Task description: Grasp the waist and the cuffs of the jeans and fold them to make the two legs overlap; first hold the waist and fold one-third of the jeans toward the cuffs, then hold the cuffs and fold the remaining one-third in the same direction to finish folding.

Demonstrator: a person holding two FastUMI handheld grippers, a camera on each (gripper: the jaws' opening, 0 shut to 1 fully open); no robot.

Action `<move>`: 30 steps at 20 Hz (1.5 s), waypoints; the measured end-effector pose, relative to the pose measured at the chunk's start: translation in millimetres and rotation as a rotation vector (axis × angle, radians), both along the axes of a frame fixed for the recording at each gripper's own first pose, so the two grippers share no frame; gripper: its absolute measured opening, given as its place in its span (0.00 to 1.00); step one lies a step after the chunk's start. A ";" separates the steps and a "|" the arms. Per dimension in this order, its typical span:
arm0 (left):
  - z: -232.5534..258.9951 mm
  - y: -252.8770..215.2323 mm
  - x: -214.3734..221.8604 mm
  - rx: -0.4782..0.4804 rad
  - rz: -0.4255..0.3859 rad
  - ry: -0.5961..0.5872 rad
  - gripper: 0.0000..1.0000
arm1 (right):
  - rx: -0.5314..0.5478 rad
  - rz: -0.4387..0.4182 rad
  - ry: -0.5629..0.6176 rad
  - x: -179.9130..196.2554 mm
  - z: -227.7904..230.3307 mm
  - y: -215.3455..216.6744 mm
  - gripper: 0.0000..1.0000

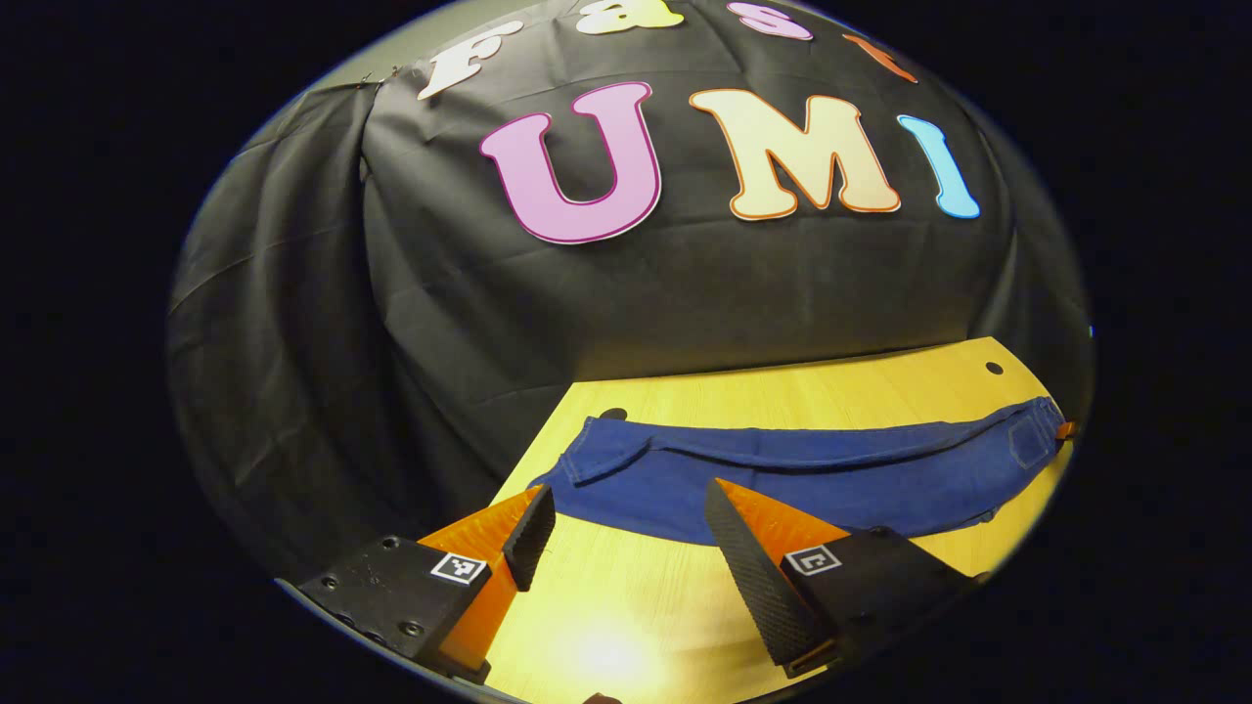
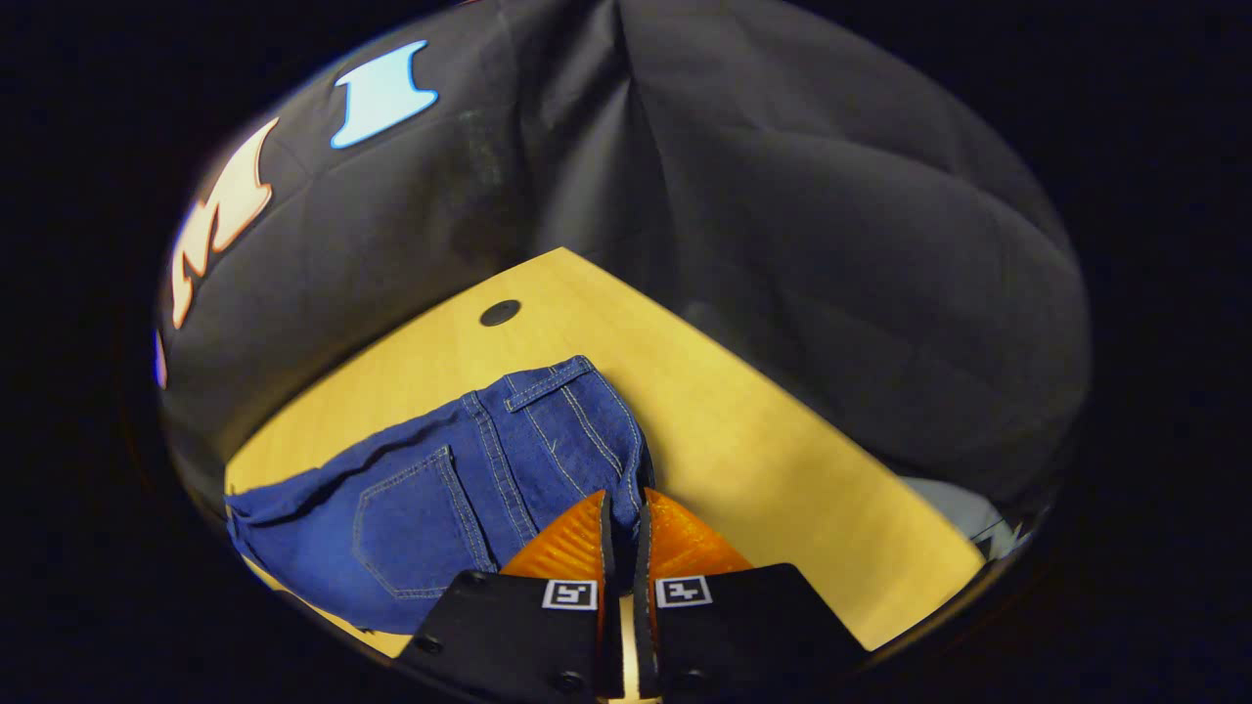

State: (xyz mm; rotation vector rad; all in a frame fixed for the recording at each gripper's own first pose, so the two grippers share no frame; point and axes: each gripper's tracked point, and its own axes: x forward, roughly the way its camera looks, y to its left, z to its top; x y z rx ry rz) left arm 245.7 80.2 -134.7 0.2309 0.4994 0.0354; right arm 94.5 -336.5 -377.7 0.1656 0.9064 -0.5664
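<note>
My right tongs (image 2: 624,508) are pressed nearly together at the waist edge of the jeans (image 2: 469,489), and the denim appears to sit pinched between the two fingers, though the tips hide the exact bite. My left tongs (image 1: 626,533) are spread wide, hovering just short of the near edge of the jeans with nothing between the fingers.

The jeans lie flat along the bench (image 1: 782,391), stretched sideways: cuff end toward my left, waist and back pocket toward my right. In the left gripper view they look like one long strip, so I judge the legs to be already laid one over the other, though I cannot be sure of it.

I take this to be the start of the first fold: the waist is being gripped but not yet lifted. Next, I would bring the left tongs onto the waist's other corner and close them there. Then both need to lift together and carry the waist a third of the way toward the cuffs, keeping the edge taut so the layers do not slide apart.
</note>
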 end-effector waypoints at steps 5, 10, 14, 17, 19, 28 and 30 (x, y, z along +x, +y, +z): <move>-10.4 18.7 -4.1 -0.053 0.006 0.019 0.95 | -0.081 -0.018 -0.035 9.8 49.3 28.4 0.07; -17.2 43.3 2.9 -0.077 0.008 0.044 0.95 | -0.144 0.157 -0.173 43.2 137.1 93.2 0.07; -22.7 59.1 10.6 -0.089 -0.014 0.057 0.96 | -0.078 0.226 -0.289 77.5 184.8 169.4 0.07; -27.2 74.5 15.6 -0.104 -0.029 0.071 0.95 | -0.034 0.280 -0.334 94.8 197.8 234.4 0.07; -33.7 86.9 19.0 -0.119 -0.035 0.082 0.96 | -0.005 0.296 -0.368 103.9 203.6 273.4 0.07; -51.8 133.2 37.1 -0.139 -0.102 0.142 0.95 | 0.188 0.379 -0.469 117.5 197.4 451.4 0.07; -56.3 139.9 40.7 -0.140 -0.125 0.150 0.96 | 0.237 0.389 -0.472 115.8 184.0 485.7 0.07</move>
